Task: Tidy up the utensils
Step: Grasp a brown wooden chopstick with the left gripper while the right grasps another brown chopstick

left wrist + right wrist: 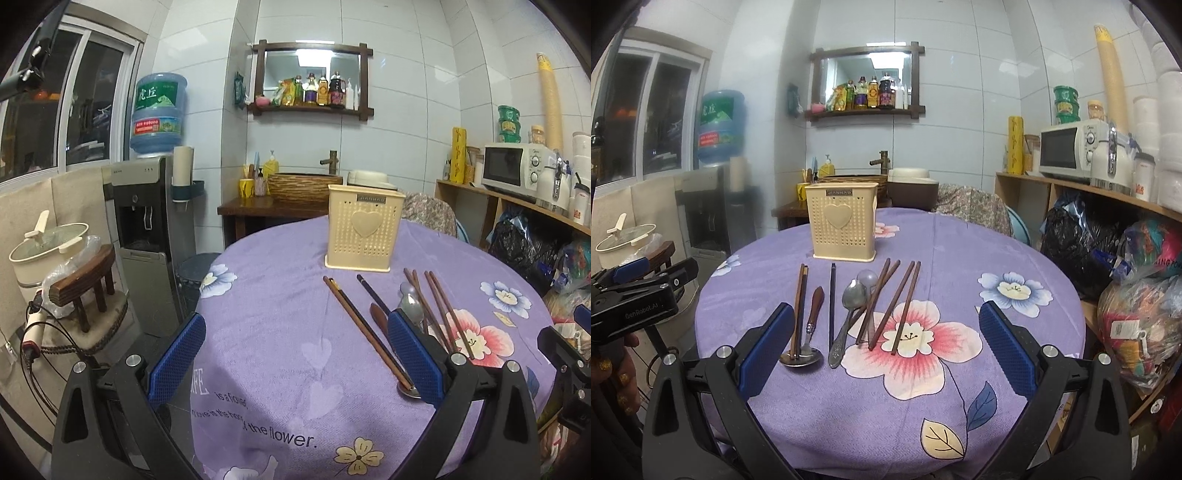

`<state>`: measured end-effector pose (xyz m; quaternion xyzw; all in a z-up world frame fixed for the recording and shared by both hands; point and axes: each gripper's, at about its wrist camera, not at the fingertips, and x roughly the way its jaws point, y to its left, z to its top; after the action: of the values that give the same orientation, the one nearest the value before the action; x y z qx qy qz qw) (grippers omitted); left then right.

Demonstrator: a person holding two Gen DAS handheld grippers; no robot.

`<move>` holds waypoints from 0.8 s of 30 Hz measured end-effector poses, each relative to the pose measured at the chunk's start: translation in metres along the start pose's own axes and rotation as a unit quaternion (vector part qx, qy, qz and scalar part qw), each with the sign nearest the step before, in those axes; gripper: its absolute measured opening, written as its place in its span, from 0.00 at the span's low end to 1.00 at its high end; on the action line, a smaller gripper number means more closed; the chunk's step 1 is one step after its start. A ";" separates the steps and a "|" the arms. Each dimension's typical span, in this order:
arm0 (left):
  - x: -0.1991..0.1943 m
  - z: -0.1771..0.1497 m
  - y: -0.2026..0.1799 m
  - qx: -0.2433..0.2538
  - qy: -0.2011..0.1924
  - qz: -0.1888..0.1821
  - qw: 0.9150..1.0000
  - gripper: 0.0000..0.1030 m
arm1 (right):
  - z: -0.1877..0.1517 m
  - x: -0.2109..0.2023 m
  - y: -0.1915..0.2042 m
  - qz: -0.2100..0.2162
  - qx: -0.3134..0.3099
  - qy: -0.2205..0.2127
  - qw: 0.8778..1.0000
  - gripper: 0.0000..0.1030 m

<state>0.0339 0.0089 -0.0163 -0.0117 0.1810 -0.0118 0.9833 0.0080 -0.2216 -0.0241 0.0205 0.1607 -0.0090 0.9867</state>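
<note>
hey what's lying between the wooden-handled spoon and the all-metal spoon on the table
A single dark chopstick lies between the wooden-handled spoon and the all-metal spoon, pointing toward the cream utensil holder. The right wrist view shows it best.

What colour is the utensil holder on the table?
Cream, with small perforations and a raised heart; the utensil holder shows best in the right wrist view.

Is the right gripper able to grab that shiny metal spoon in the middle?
Probably yes. The right gripper is open, empty and facing the metal spoon. Nothing stands between them, though brown chopsticks lie touching the spoon's handle, so they may get nudged.
</note>
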 end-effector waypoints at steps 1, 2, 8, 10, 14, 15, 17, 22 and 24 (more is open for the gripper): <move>0.003 -0.001 0.000 0.003 0.003 -0.002 1.000 0.95 | 0.000 0.003 -0.002 -0.002 0.003 0.004 1.000 0.95; 0.006 -0.001 -0.001 0.005 0.006 -0.003 1.000 0.95 | -0.001 0.006 -0.004 -0.006 0.004 0.010 1.000 0.95; 0.036 -0.004 -0.004 0.017 0.055 -0.021 0.998 0.95 | -0.006 0.036 -0.014 -0.022 0.001 0.061 0.998 0.95; 0.048 -0.003 -0.006 0.026 0.073 -0.023 0.997 0.90 | -0.009 0.049 -0.019 -0.024 0.006 0.083 0.996 0.95; 0.080 0.006 -0.011 0.031 0.128 -0.053 0.990 0.76 | -0.008 0.069 -0.026 -0.022 0.013 0.103 0.994 0.92; 0.090 0.009 -0.014 0.030 0.146 -0.063 0.987 0.71 | -0.007 0.074 -0.027 -0.020 0.011 0.103 0.994 0.92; 0.108 0.014 -0.020 0.031 0.173 -0.073 0.982 0.67 | -0.004 0.082 -0.028 -0.019 0.011 0.103 0.994 0.92; 0.142 0.007 -0.038 0.030 0.240 -0.098 0.965 0.55 | 0.000 0.102 -0.026 -0.013 0.000 0.125 0.992 0.82; 0.148 0.003 -0.042 0.024 0.253 -0.099 0.962 0.53 | 0.001 0.107 -0.025 -0.011 -0.001 0.135 0.991 0.79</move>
<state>0.1730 -0.0368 -0.0649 -0.0025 0.4214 -0.1163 0.8994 0.1091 -0.2477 -0.0584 0.0191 0.2925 -0.0171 0.9559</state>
